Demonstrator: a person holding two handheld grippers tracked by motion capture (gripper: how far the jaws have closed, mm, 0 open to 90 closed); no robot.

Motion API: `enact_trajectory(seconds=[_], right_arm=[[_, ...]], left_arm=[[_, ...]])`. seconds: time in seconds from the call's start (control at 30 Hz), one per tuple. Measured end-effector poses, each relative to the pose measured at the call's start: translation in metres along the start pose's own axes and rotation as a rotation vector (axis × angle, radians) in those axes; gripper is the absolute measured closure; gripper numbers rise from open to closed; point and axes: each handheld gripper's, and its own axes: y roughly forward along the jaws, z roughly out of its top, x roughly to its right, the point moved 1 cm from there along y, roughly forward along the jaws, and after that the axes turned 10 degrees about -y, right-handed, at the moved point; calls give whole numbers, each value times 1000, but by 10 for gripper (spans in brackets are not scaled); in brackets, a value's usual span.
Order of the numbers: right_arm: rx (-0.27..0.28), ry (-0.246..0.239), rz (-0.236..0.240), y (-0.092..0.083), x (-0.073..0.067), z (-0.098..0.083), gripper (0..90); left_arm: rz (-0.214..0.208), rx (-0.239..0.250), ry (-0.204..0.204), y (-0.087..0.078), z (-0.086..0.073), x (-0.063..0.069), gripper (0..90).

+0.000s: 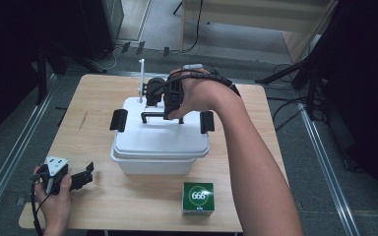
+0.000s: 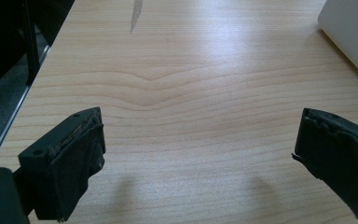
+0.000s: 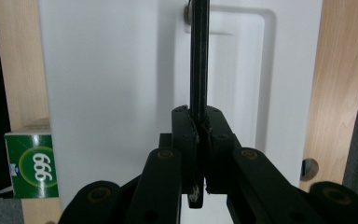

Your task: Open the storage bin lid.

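Observation:
A white storage box (image 1: 160,147) with black side latches stands mid-table. Its white lid (image 3: 116,84) carries a thin black handle (image 1: 155,115). My right gripper (image 1: 170,115) reaches over the box from the far side, and its jaws are shut on that handle (image 3: 198,70), which runs away between the pads in the right gripper view. My left gripper (image 1: 84,176) rests near the table's front left corner in a hand. Its jaws stand wide open over bare wood (image 2: 196,140), nothing between them. A corner of the box (image 2: 354,37) shows at upper right.
A green carton marked 666 (image 1: 198,198) stands in front of the box near the table's front edge, also seen as the green carton (image 3: 31,165) beside the lid. A white upright rod (image 1: 141,78) rises behind the box. Dark stands and cables surround the wooden table (image 1: 98,98).

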Motion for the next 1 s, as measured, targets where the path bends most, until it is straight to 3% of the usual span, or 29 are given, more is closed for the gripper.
enact_trajectory(seconds=[0.47,0.57,0.63,0.83,1.0], right_arm=[[-4,48,-19,-15,-9,-51,855],[-1,61,-22,-16,-13,-62,855],[6,64,-26,-16,-14,-70,855],[17,73,-32,-15,-19,-95,855],[25,108,-35,-16,-26,-115,855]], left_arm=[[-61,114,-36,-6,-1,-4,25],[-37,131,-40,-7,-1,-3,25],[-18,148,-33,-8,-1,-3,25],[-15,225,2,-11,-4,0,25],[-55,243,7,-12,-4,-1,7]])
